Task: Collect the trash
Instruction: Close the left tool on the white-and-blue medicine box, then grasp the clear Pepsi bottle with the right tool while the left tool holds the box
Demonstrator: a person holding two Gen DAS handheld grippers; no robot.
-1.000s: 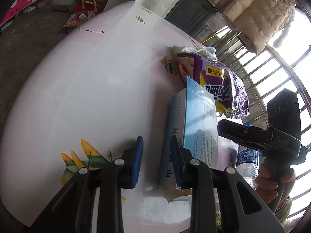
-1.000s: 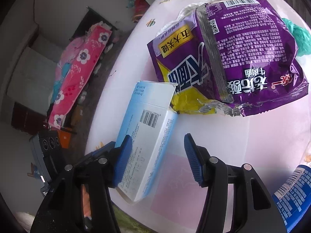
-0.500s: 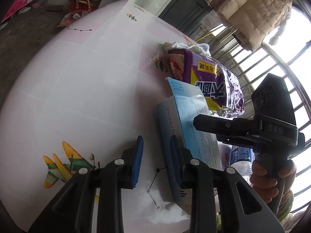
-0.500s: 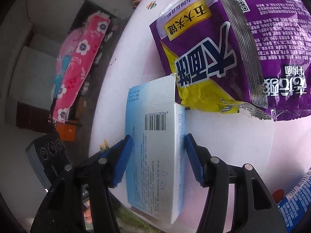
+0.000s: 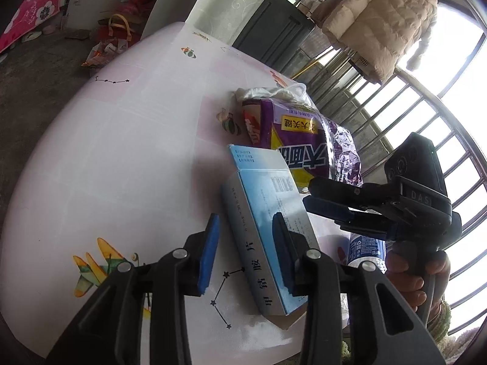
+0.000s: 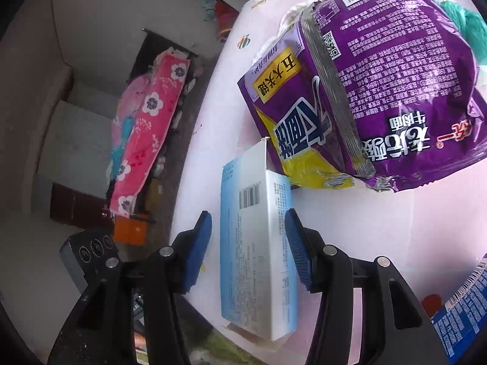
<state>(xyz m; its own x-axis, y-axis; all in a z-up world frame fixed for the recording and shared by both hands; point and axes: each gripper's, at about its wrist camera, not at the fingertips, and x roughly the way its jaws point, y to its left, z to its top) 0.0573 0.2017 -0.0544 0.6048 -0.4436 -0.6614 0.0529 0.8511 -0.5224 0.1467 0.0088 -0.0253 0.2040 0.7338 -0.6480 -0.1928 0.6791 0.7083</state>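
A light blue medicine box (image 5: 268, 228) (image 6: 258, 252) lies on the pink table (image 5: 121, 152), its flap open toward a purple noodle wrapper (image 5: 307, 140) (image 6: 380, 91). My right gripper (image 6: 248, 249) is open and straddles the box, one pad on each side with a small gap. My left gripper (image 5: 245, 249) is open; its right finger is over the box's top and its left finger is over bare table. The right gripper also shows in the left wrist view (image 5: 365, 210), reaching in from the right.
A blue-labelled bottle (image 5: 365, 249) (image 6: 462, 313) stands at the table's near right. A white plastic bag (image 5: 274, 92) and a green bag (image 6: 465, 27) lie behind the wrapper. The table edge (image 6: 194, 140) drops to the floor on the left.
My right gripper has moved forward so the box now sits between its pads. My left gripper has shifted so that the box sits further left in its view.
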